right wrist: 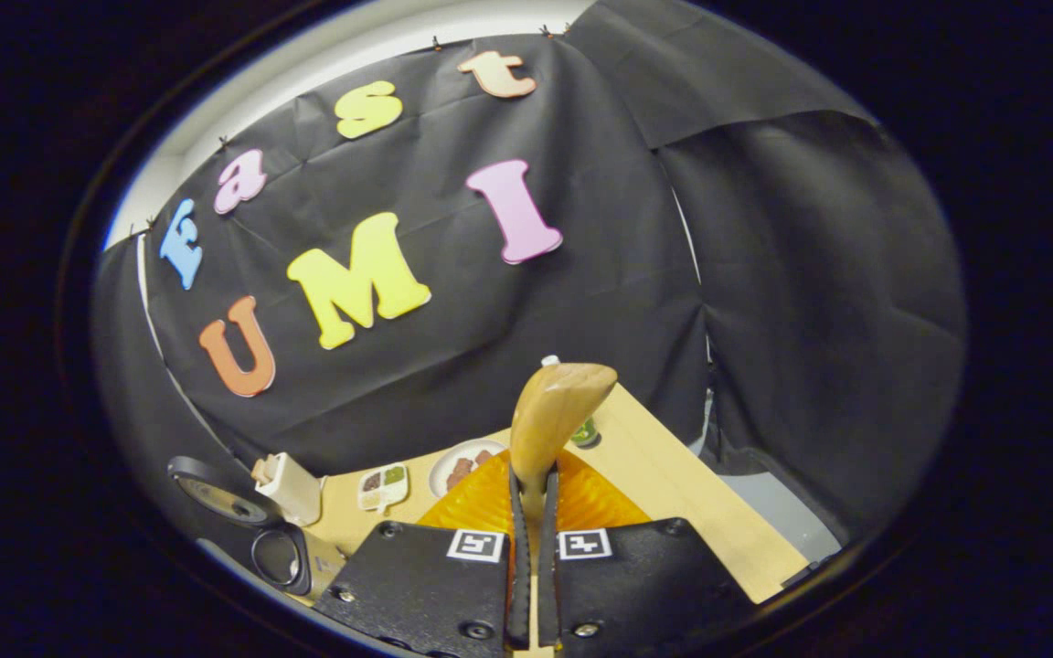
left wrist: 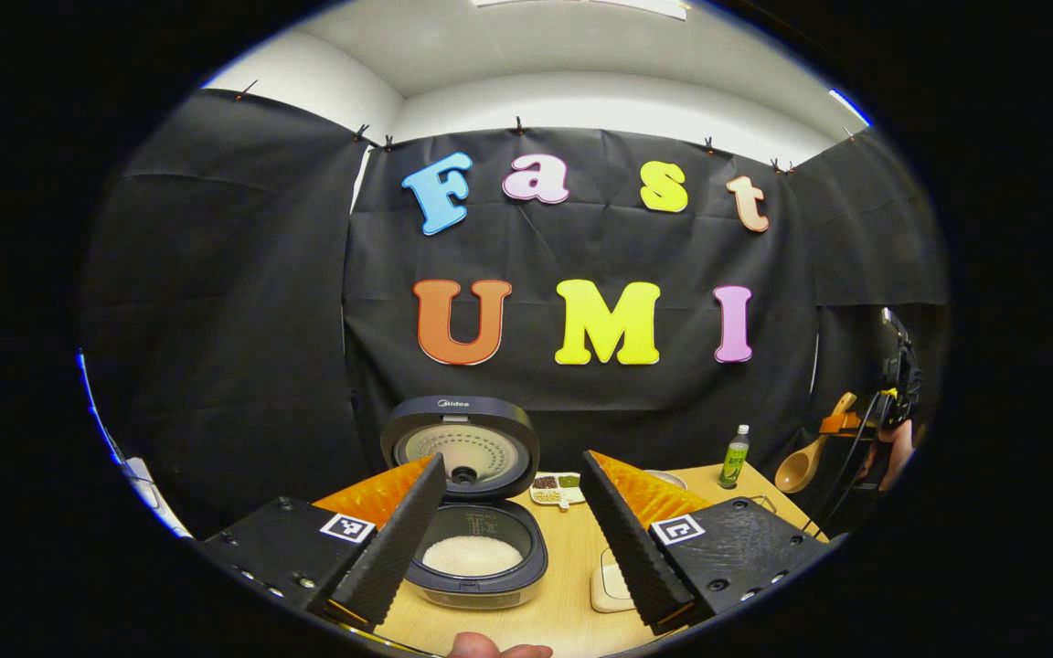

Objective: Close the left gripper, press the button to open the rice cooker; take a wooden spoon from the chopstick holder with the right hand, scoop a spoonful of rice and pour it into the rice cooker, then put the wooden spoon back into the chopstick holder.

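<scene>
item: wooden spoon [right wrist: 549,420], clamped by its handle between both fingers of the right gripper [right wrist: 534,557]; long axis runs straight out along the fingers, bowl end away and up. left gripper [left wrist: 508,539]: fingers spread, holding nothing. rice cooker [left wrist: 476,548]: lid up, rice inside, directly ahead of the left gripper (well off to the right gripper's left, low). table [left wrist: 572,585]: wooden.

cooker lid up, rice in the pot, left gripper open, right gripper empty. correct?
Not quite: the right gripper is not empty; it is shut on the wooden spoon, as the right gripper view shows. The rice cooker lid is up, rice is in the pot, and the left gripper is open.
</scene>
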`<state>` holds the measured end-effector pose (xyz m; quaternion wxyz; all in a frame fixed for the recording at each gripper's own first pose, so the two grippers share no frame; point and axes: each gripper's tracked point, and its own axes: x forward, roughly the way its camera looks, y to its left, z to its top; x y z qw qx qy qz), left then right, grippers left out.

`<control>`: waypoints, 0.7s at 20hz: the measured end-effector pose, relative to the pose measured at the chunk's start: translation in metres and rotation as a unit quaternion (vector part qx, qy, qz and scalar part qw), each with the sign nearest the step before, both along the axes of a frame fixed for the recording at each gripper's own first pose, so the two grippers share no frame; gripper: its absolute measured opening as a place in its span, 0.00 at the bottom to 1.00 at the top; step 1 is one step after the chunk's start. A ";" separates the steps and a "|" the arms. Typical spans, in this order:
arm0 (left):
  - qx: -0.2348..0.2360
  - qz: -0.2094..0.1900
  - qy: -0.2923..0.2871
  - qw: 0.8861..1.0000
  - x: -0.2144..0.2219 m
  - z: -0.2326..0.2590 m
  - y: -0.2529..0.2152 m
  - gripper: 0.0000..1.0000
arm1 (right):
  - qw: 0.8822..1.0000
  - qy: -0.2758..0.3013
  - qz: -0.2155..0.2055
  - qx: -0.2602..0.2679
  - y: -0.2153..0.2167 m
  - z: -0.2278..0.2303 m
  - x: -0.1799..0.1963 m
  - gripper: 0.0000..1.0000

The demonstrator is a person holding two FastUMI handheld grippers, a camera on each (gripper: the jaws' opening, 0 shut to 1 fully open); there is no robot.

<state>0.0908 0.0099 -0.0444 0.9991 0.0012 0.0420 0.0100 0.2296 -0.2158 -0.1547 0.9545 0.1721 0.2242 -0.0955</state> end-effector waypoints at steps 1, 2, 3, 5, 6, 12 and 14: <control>0.000 0.002 0.001 1.000 0.002 0.000 -0.003 0.95 | 1.000 0.007 -0.002 0.003 -0.006 -0.011 0.006 0.09; 0.004 0.006 0.003 1.000 0.005 0.000 -0.005 0.95 | 1.000 0.014 -0.003 0.005 -0.010 -0.022 0.014 0.09; 0.009 0.011 0.005 1.000 0.008 0.000 -0.006 0.95 | 1.000 0.021 -0.003 0.007 -0.014 -0.034 0.021 0.09; 0.015 0.020 0.012 1.000 0.011 -0.004 -0.010 0.95 | 0.999 0.032 -0.003 0.011 -0.018 -0.054 0.032 0.09; 0.017 0.023 0.016 0.999 0.013 -0.006 -0.012 0.95 | 0.999 0.035 -0.001 0.011 -0.019 -0.064 0.038 0.08; 0.032 0.035 0.035 0.998 0.017 -0.016 -0.023 0.95 | 0.998 0.055 0.028 -0.033 -0.023 -0.115 0.055 0.09; 0.036 0.040 0.037 0.998 0.019 -0.017 -0.022 0.95 | 0.997 0.053 0.039 -0.049 -0.022 -0.128 0.059 0.10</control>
